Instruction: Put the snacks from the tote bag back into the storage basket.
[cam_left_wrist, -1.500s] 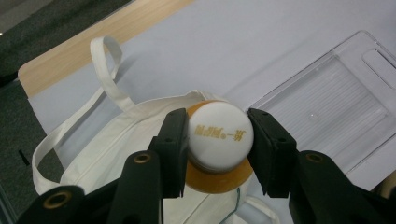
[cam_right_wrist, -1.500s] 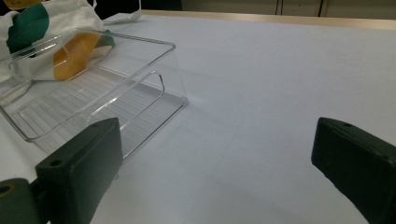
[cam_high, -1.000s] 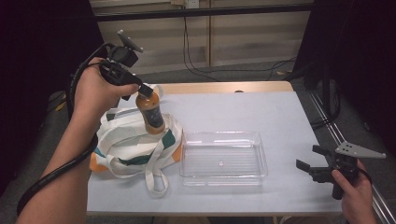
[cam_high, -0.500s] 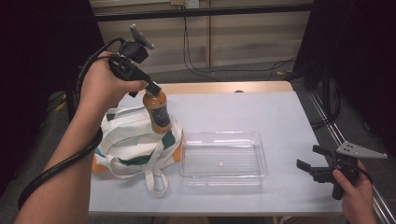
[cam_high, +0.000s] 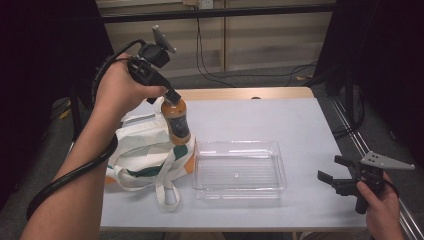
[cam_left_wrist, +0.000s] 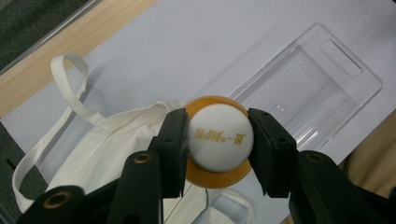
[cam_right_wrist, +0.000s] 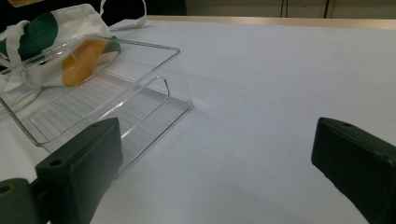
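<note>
now that the left gripper (cam_left_wrist: 219, 154), clamped on the white-capped orange bottle (cam_high: 177, 121), has lifted it out of the white canvas bag (cam_high: 142, 150), it hangs left of the clear plastic tray (cam_high: 239, 170). the right gripper (cam_high: 334, 181) waits with jaws apart.

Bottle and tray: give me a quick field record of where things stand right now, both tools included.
left tool: shut on the white cap of the bottle
bottle: orange, held in the air, tilted, above the cloth bag
cloth bag: white with green and orange patches, on the table's left part, handles loose
tray: clear plastic, empty, just right of the bag
right tool: jaws apart, holding nothing, at the table's right near corner
table: light grey top
</note>
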